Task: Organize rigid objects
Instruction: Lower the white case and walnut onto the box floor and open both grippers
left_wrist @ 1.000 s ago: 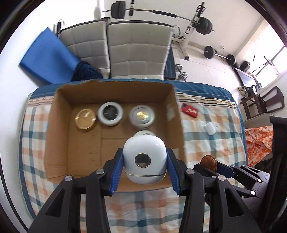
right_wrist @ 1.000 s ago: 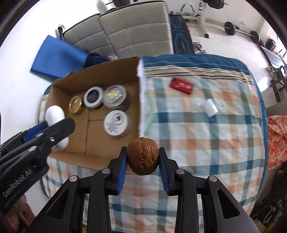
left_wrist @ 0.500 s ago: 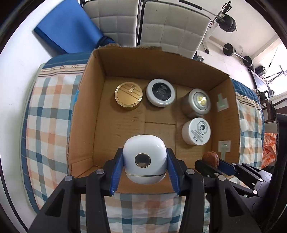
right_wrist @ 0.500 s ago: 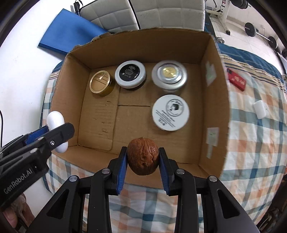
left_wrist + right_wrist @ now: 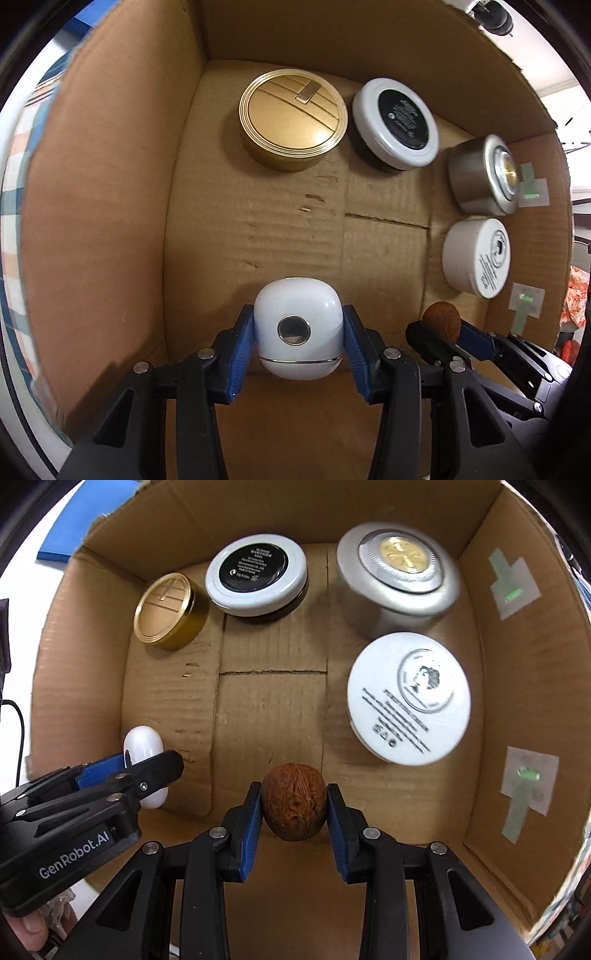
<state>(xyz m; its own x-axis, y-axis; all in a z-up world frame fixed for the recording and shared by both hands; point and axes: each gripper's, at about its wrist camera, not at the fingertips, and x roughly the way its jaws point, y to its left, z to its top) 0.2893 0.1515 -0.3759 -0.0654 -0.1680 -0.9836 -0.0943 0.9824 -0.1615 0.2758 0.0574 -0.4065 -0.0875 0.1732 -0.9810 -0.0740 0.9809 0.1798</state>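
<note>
My left gripper [image 5: 298,345] is shut on a white rounded case [image 5: 298,328] with a round metal button, held low inside the cardboard box [image 5: 92,221] near its front left. In the right wrist view the same case [image 5: 142,746] shows at the left, in that gripper's fingers [image 5: 162,766]. My right gripper [image 5: 293,806] is shut on a brown walnut [image 5: 293,806] over the box floor, front middle. The walnut [image 5: 441,325] also appears at the right of the left wrist view.
Several round tins sit on the box floor: a gold tin [image 5: 168,611], a white-rimmed black tin [image 5: 256,578], a silver tin [image 5: 397,579] and a white tin [image 5: 408,698]. Taped patches [image 5: 526,786] mark the right wall. Bare cardboard floor [image 5: 269,709] lies between the grippers and the tins.
Both grippers have come down from above the box into it, each still holding its object. The box walls now fill both views and the checked cloth is almost out of sight.
</note>
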